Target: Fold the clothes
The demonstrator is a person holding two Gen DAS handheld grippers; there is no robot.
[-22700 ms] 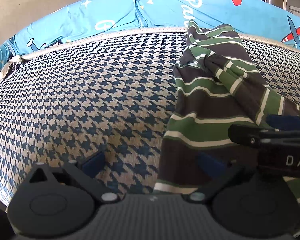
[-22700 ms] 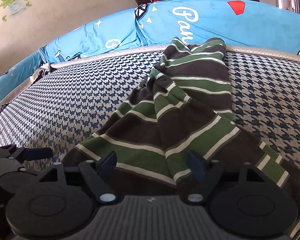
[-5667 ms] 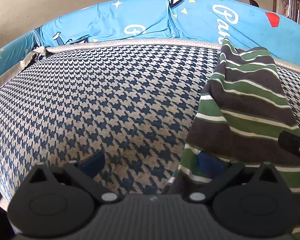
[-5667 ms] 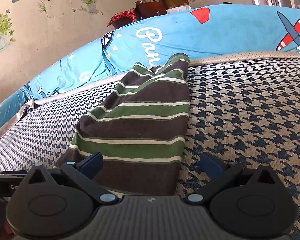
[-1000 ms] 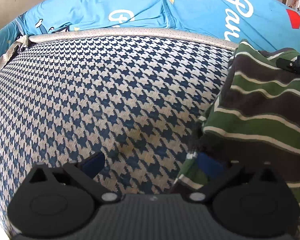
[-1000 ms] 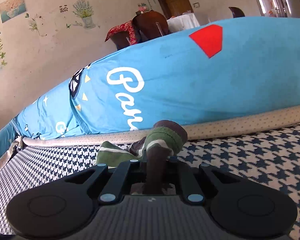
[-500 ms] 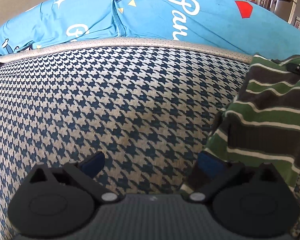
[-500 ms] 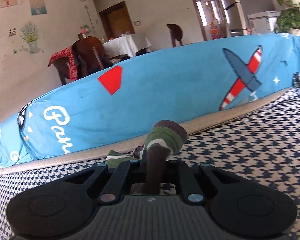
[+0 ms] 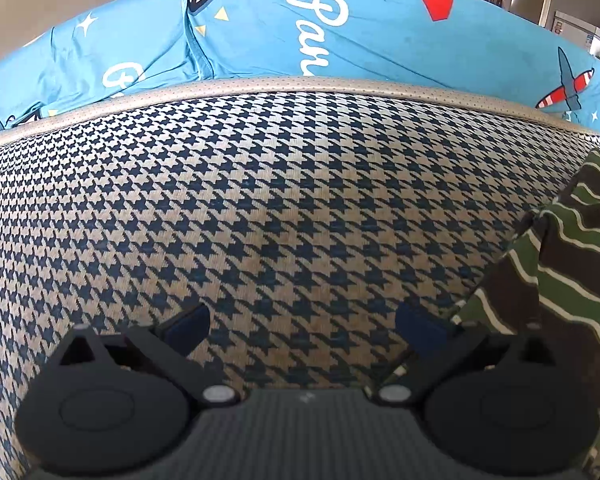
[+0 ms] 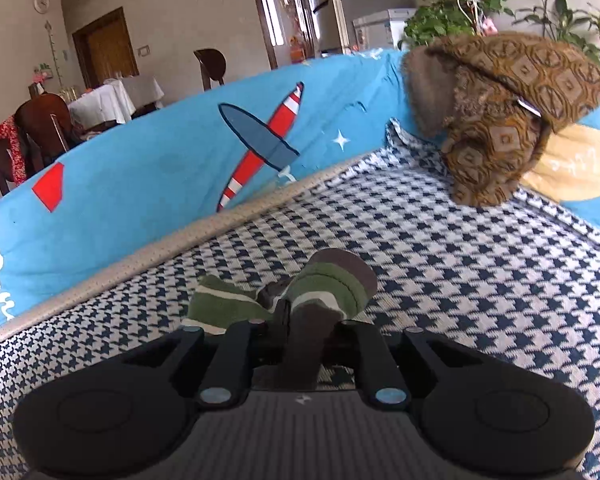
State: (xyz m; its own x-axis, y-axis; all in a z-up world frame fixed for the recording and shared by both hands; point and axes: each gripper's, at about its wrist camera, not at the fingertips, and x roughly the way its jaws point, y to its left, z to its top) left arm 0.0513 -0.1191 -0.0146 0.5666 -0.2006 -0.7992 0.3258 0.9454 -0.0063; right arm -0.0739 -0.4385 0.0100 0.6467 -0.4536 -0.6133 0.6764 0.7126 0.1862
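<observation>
A houndstooth-covered seat (image 9: 284, 208) is seen filling both wrist views, backed by blue printed cushions (image 9: 340, 36) along its far edge. In the right wrist view a brown patterned cloth (image 10: 496, 112) is draped over the cushion at the far right corner, and a doorway, a table and chairs are glimpsed beyond.

The striped shirt (image 9: 572, 264), banded in green, brown and white, is shown at the right edge of the left wrist view, hanging in folds over the seat, its lower part passing just outside the right fingertip.

The left gripper (image 9: 302, 326) is held low over bare houndstooth with its jaws spread wide; nothing is caught between them, and the shirt is kept to their right, outside the gap.

The right gripper (image 10: 296, 330) is pictured with its jaws drawn together on a bunched fold of the shirt (image 10: 324, 284), which is pinched between them and bulges out past the tips above the seat (image 10: 480, 280).
</observation>
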